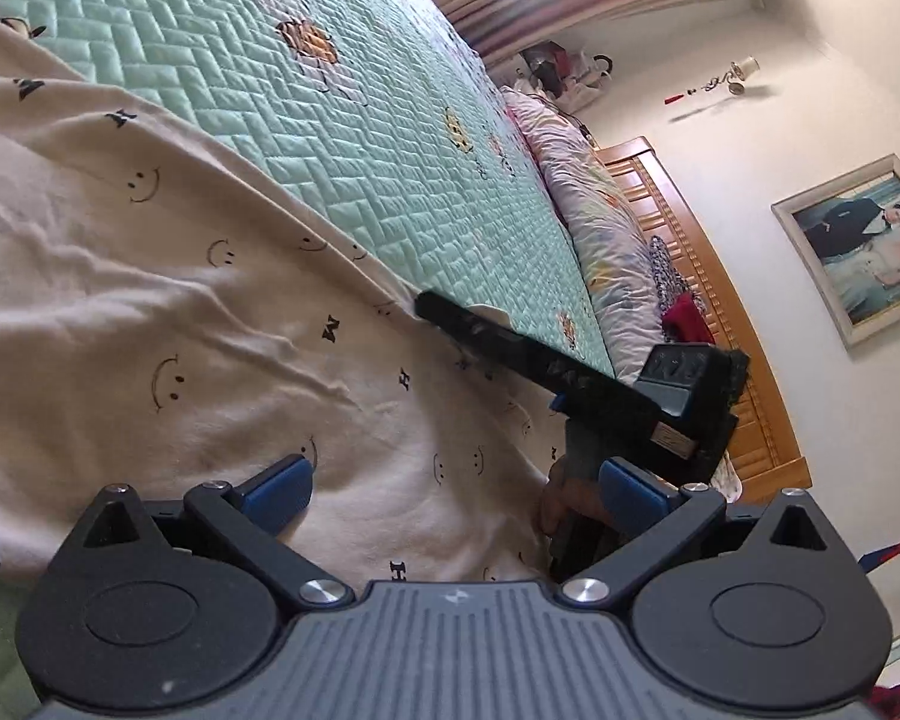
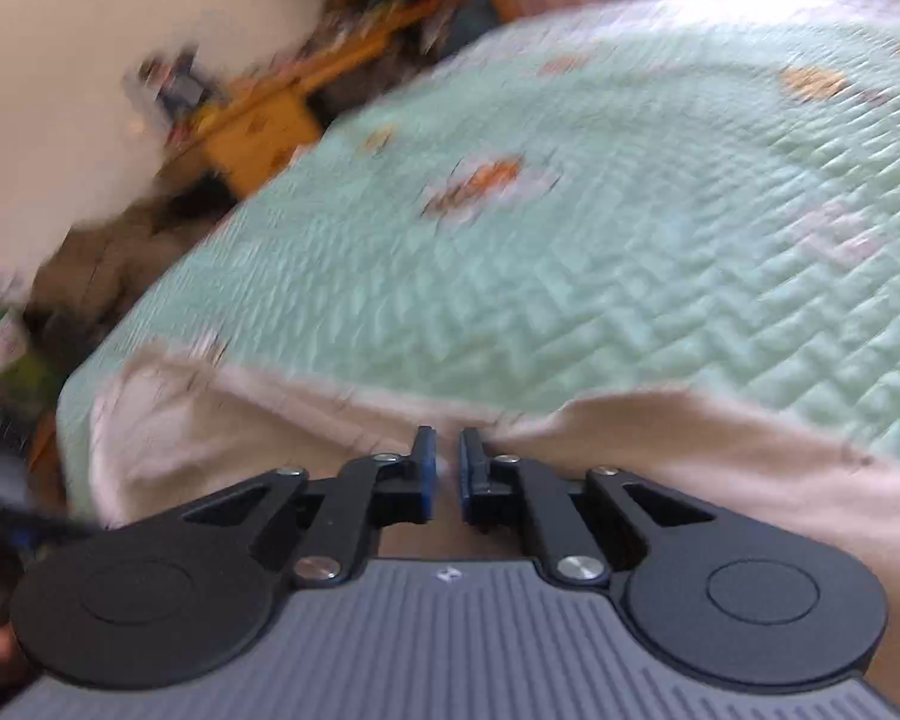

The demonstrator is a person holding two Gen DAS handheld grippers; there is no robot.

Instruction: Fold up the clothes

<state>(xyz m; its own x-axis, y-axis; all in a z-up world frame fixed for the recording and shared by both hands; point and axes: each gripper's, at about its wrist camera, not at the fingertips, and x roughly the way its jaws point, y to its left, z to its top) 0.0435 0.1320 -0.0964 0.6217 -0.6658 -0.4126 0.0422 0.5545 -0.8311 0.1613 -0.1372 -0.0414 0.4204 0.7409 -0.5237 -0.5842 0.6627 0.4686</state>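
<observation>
A cream garment (image 1: 150,300) printed with smiley faces and letters lies spread on the mint quilted bedspread (image 1: 342,138). My left gripper (image 1: 456,486) is open just above the garment, its blue pads wide apart. My right gripper (image 1: 570,372) shows in the left wrist view reaching onto the garment's far edge. In the blurred right wrist view my right gripper (image 2: 447,468) is shut on the cream garment's (image 2: 720,456) edge, with cloth bunched between its blue pads. The garment runs left and right of it over the bedspread (image 2: 600,240).
Pillows (image 1: 600,228) and a wooden headboard (image 1: 720,312) stand at the bed's far end. A framed photo (image 1: 858,246) hangs on the wall. Cluttered wooden furniture (image 2: 258,114) and floor items lie beyond the bed's left edge in the right wrist view.
</observation>
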